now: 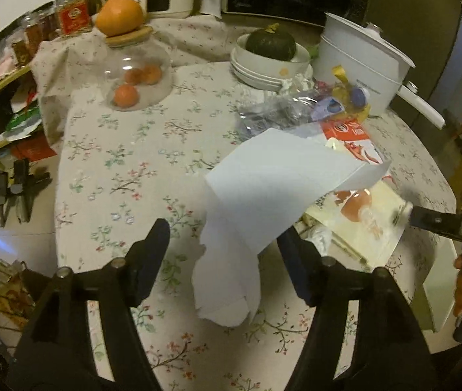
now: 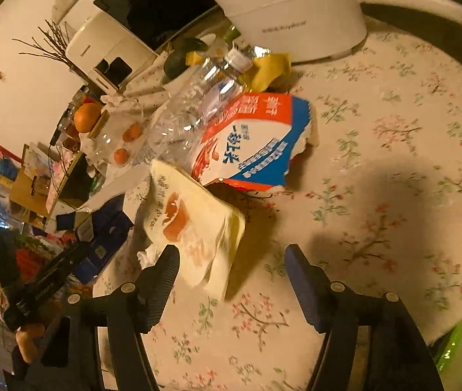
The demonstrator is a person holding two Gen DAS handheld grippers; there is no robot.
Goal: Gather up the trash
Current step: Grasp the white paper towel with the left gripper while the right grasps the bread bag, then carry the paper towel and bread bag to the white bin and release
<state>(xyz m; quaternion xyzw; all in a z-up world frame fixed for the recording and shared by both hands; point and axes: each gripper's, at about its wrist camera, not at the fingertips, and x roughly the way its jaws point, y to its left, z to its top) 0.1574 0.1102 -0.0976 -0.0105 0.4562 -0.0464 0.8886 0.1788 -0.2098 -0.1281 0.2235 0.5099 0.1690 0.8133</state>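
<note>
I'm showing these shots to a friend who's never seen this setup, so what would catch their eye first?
Probably the white torn paper lying on the floral tablecloth between the open left gripper fingers. Next, the red, white and blue wrapper beside a crushed clear bottle, ahead of the open right gripper. Behind them stands a white pot, and an orange tops a glass jar at far left.

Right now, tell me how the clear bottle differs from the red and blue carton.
The clear bottle is see-through plastic and crumpled; the red and blue carton is opaque printed card, flattened, with torn edges. The bottle keeps a rounded body and its cap; the carton lies flat and open. The bottle's base end lies beside the carton, its neck rising behind it toward the white pot. Both lie on the floral tablecloth, untouched by either gripper.
</note>
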